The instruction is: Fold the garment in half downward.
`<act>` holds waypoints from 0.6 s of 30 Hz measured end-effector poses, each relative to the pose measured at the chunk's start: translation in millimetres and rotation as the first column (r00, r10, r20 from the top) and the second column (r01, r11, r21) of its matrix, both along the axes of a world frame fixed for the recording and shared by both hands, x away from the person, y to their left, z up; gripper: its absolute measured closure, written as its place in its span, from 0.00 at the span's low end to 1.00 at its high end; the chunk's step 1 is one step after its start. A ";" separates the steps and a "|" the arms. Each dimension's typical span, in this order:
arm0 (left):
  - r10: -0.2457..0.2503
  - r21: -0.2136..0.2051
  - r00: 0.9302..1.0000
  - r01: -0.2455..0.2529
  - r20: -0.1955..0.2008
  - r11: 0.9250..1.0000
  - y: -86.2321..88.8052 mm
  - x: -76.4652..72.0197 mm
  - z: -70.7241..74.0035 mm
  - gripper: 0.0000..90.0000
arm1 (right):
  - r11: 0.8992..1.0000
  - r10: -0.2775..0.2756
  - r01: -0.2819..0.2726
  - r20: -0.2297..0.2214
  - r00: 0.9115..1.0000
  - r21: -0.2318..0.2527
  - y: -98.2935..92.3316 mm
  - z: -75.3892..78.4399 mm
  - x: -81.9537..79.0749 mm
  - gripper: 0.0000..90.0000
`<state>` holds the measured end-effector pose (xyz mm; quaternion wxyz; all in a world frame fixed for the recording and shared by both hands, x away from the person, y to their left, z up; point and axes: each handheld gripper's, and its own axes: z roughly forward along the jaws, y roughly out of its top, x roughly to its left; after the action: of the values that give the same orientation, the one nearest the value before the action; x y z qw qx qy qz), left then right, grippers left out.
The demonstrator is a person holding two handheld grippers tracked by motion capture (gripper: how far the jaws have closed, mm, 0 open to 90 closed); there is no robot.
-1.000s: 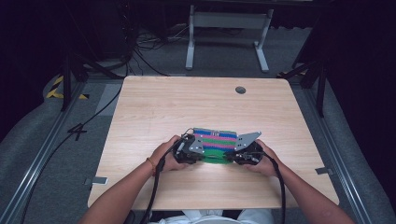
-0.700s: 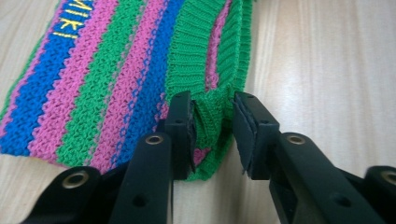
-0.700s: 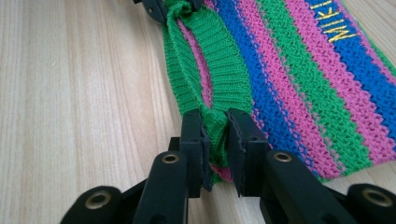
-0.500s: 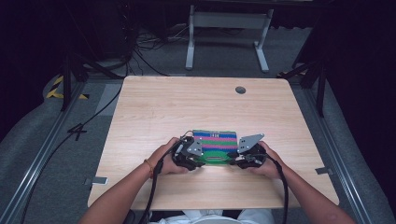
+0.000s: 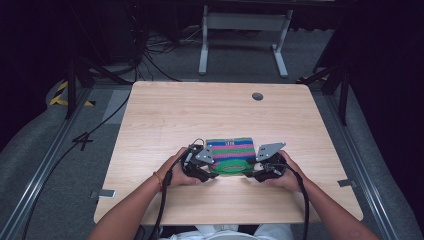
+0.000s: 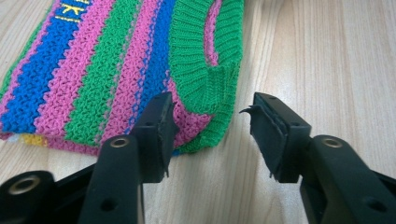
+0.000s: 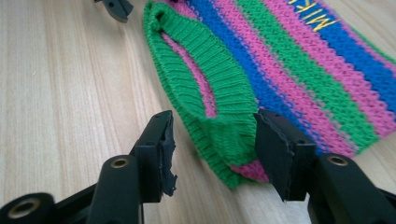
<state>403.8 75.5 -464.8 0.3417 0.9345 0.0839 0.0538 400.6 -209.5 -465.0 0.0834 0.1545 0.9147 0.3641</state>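
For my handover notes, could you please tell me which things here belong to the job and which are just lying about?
In the job:
- striped knitted garment
- left claw, just opened, green collar edge between its jaws
- right claw, just opened, collar corner between its jaws

Lying about:
- table's round grommet
- floor cables
- grey stand

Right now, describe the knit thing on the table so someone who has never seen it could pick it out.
On the wooden table, look at the near edge, between the person's two grippers. The small folded sweater lies flat there. It is striped in pink, blue and green, with a ribbed green collar and yellow lettering on a blue stripe.
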 end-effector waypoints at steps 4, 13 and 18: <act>0.013 -0.001 1.000 -0.013 0.001 1.000 2.2 0.7 2.7 0.49 | 0.999 -0.034 0.034 0.016 0.999 0.005 -4.4 3.4 1.4 0.48; 0.084 0.055 0.996 -0.086 0.042 0.995 11.3 -1.6 10.9 0.33 | 0.995 -0.099 0.101 0.074 0.992 -0.025 -14.8 12.4 0.1 0.40; 0.101 0.094 0.992 -0.107 0.070 0.990 15.7 -5.7 15.0 0.30 | 0.990 -0.129 0.133 0.097 0.987 -0.042 -20.0 16.1 -0.9 0.36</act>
<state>398.1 91.2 -449.9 0.2949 0.9422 0.1186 0.1062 399.7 -229.5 -448.9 0.1536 0.1950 0.9061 0.3426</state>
